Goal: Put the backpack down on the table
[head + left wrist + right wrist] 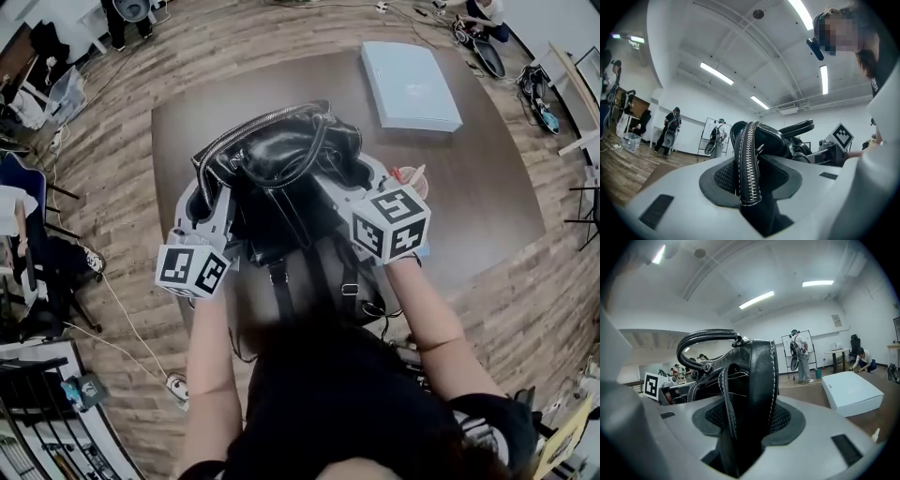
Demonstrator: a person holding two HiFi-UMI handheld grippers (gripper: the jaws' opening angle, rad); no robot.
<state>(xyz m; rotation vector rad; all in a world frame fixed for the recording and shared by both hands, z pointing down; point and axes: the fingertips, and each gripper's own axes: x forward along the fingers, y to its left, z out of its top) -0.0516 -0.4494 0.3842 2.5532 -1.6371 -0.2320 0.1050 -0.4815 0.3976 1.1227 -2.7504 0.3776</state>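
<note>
A black leather backpack (281, 159) with a silver zip and a top handle is over the near part of the dark brown table (469, 187). Its straps (319, 281) hang over the near edge. Whether its base rests on the tabletop I cannot tell. My left gripper (208, 202) is at the bag's left side; in the left gripper view its jaws (750, 187) are closed on the zipped edge (749, 154). My right gripper (361, 183) is at the bag's right side; in the right gripper view its jaws (740, 427) clamp a thick fold of leather (752, 376).
A flat white box (410, 86) lies at the table's far right, also in the right gripper view (851, 392). A small pinkish item (412, 176) sits just beyond my right gripper. Chairs, cables and several people stand on the wooden floor around the table.
</note>
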